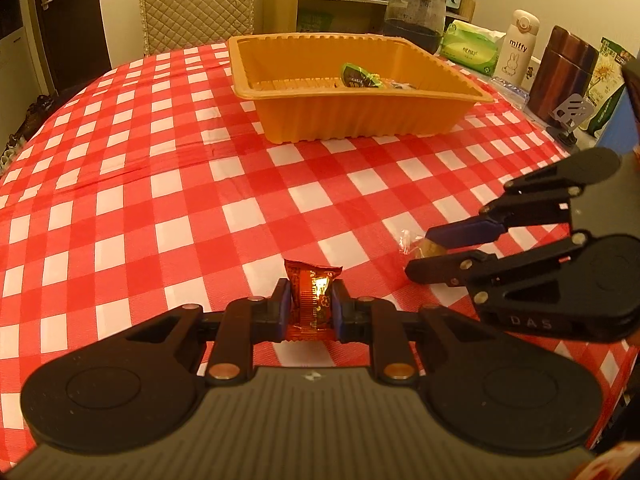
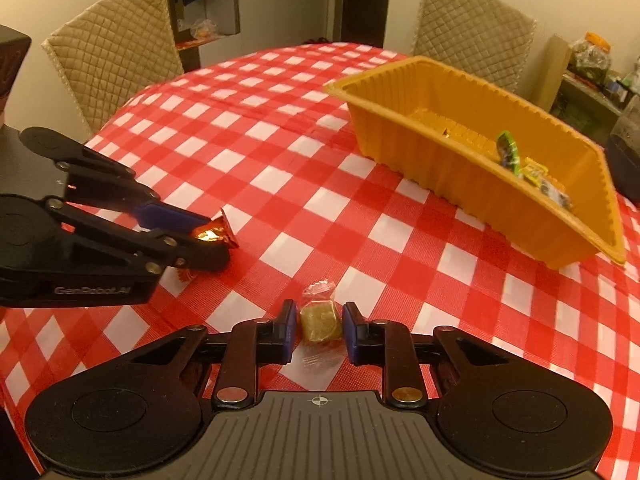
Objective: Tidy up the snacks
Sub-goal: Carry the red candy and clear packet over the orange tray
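Note:
My left gripper (image 1: 310, 300) is shut on a red foil-wrapped snack (image 1: 312, 300), low over the checked tablecloth; it also shows in the right wrist view (image 2: 208, 240) with the red snack (image 2: 214, 232) at its tips. My right gripper (image 2: 319, 330) has its jaws on either side of a clear-wrapped tan snack (image 2: 319, 322) lying on the cloth, with small gaps showing. In the left wrist view the right gripper (image 1: 424, 252) straddles that tan snack (image 1: 430, 247). An orange tray (image 1: 280, 92) holds a few wrapped snacks (image 1: 358, 77); the tray (image 2: 440, 168) stands ahead on the right.
Along the table's right edge stand a tissue pack (image 1: 470, 46), a white Miffy bottle (image 1: 518, 46), a brown canister (image 1: 560, 76) and a dark glass jar (image 1: 414, 14). Quilted chairs (image 2: 112, 60) stand behind the table.

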Available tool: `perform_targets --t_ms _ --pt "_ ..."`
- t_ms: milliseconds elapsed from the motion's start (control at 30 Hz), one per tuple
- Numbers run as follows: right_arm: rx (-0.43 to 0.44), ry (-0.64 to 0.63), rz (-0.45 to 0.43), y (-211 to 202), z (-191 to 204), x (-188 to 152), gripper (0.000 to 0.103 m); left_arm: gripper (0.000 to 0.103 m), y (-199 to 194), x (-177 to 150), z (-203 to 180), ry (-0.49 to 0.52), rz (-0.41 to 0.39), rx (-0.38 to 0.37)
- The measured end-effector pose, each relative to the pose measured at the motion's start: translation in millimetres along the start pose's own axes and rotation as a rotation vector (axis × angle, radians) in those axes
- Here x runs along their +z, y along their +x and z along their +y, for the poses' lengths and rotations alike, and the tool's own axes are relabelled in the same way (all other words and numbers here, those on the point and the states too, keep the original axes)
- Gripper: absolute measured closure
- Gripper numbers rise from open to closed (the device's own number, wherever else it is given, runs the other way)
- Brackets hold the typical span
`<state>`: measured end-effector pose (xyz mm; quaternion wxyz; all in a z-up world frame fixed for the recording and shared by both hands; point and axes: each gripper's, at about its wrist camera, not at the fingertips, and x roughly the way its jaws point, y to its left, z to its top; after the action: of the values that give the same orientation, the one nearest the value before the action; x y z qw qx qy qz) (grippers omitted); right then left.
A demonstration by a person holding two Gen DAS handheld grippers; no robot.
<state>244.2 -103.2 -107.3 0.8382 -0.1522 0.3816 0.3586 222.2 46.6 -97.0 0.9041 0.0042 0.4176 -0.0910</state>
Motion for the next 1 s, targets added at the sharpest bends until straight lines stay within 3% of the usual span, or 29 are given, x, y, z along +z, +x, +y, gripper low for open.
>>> perform_targets --t_ms 700,1000 --pt "-0.147 0.245 -0.152 -65.1 -32.6 -3.8 0.082 0.084 -14.0 35.2 -38.1 -0.021 -0.06 -0.046" --pt "-0.177 0.292 -0.182 -81.3 -41.9 -7.1 0.082 0.084 -16.8 45.6 -50.4 -0.025 -0.078 -0.06"
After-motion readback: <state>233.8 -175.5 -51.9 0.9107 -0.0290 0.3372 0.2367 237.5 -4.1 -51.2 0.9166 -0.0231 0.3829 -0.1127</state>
